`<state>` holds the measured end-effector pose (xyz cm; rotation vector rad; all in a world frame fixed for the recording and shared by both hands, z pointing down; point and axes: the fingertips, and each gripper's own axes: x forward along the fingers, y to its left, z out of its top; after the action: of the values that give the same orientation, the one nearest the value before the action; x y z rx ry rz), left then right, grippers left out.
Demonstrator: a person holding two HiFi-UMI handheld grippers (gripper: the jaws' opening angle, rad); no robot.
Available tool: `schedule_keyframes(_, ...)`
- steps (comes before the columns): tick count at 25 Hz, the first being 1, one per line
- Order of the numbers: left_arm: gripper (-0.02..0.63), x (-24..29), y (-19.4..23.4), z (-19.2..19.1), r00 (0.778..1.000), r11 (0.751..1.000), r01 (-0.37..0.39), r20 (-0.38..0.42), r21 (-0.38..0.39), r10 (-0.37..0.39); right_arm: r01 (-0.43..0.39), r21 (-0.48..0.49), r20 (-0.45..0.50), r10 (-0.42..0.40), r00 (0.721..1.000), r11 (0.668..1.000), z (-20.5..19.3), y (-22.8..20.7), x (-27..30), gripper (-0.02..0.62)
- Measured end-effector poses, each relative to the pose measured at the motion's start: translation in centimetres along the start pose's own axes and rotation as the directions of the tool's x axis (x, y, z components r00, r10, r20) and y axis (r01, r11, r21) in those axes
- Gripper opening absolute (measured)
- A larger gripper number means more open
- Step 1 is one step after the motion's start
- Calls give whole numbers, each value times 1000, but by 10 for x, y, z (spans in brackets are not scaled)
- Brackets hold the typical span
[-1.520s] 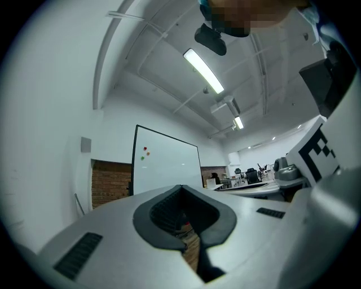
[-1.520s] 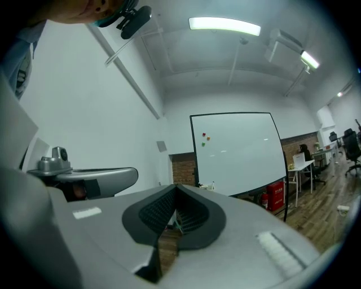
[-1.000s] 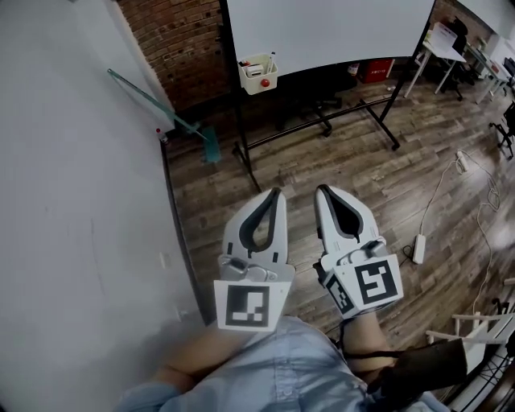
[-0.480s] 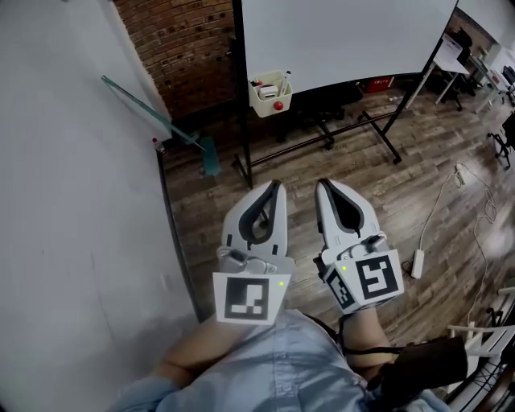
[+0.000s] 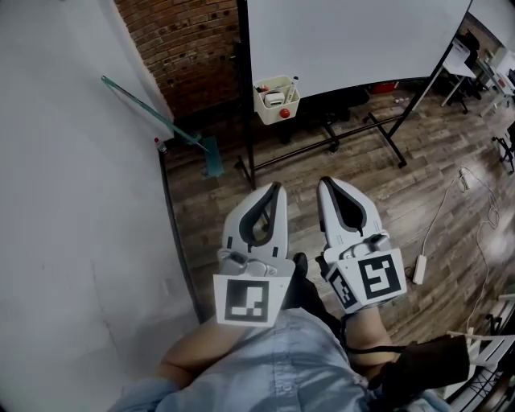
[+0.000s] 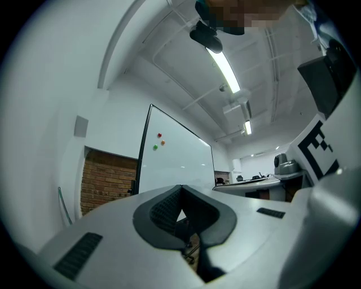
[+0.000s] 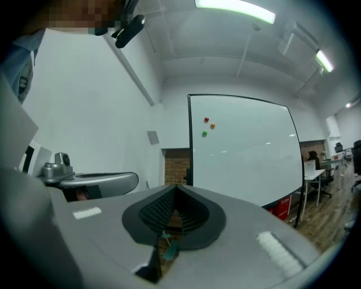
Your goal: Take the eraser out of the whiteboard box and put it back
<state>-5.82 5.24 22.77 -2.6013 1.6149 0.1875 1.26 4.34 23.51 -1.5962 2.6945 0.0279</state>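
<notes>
Right gripper (image 7: pixel 176 189), jaws closed tip to tip with nothing between them, facing a whiteboard (image 7: pixel 248 152) bearing red (image 7: pixel 206 120), orange (image 7: pixel 212 126) and green (image 7: pixel 205 133) magnets. Brick wall (image 7: pixel 175 166) left of the board; left gripper (image 7: pixel 96 182) alongside; strip light (image 7: pixel 234 10) overhead.

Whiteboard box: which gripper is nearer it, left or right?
Left, narrowly. In the head view the left gripper lines up with the whiteboard box, well short of it; the right gripper is offset to the right.
</notes>
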Motion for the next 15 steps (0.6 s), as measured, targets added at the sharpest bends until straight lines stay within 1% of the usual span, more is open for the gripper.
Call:
schedule_keyframes(5, 5, 29, 6, -7, 999, 999, -47, -12, 19, 47, -59, 12, 7, 59, 998, 998, -5, -20, 26, 2)
schedule_keyframes(15, 5, 121, 37, -24, 990, 989, -139, -21, 53, 140, -191, 25, 3, 191, 982, 981, -19, -73, 112, 3)
